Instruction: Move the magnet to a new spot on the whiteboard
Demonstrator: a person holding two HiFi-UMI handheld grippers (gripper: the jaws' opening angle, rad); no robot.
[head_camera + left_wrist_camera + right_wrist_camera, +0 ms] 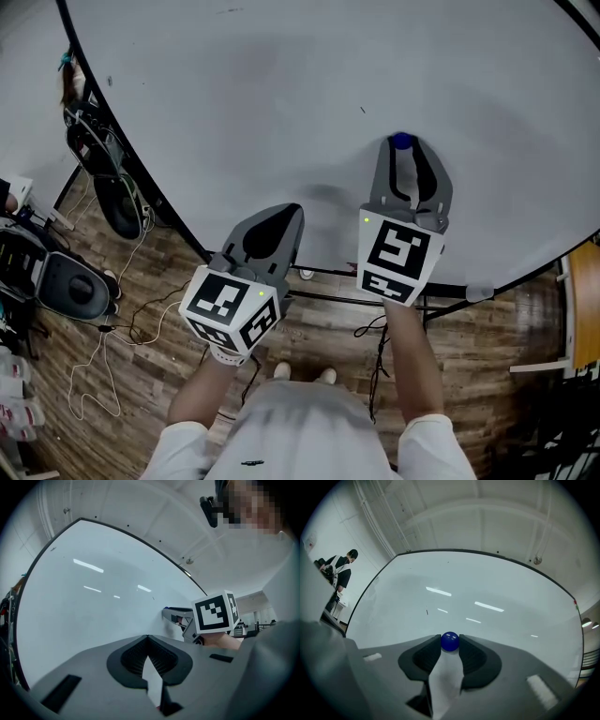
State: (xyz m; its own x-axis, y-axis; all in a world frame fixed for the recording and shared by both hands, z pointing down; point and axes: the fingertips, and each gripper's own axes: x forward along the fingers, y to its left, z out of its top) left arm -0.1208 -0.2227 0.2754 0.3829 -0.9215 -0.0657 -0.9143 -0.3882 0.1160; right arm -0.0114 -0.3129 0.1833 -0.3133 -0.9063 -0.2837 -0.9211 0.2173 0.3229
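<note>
A small blue round magnet [402, 142] sits on the white whiteboard [281, 84]. My right gripper [404, 147] is shut on it, with a fingertip pressed against each side. The right gripper view shows the magnet [450, 641] pinched at the very tips of the right gripper [450, 642], against the whiteboard [487, 588]. My left gripper [284, 214] hangs lower and to the left, near the board's bottom edge, shut with nothing in it. In the left gripper view, the left gripper [147, 638] has its tips together, and the right gripper [167, 613] reaches the whiteboard [93, 597] at the right.
The whiteboard's dark frame [141, 178] runs along its left and lower edge. Below it on the wood floor lie cables [103, 366] and black equipment [70, 286]. A wooden piece [586, 309] stands at the right. A person [341, 571] stands far off at the left.
</note>
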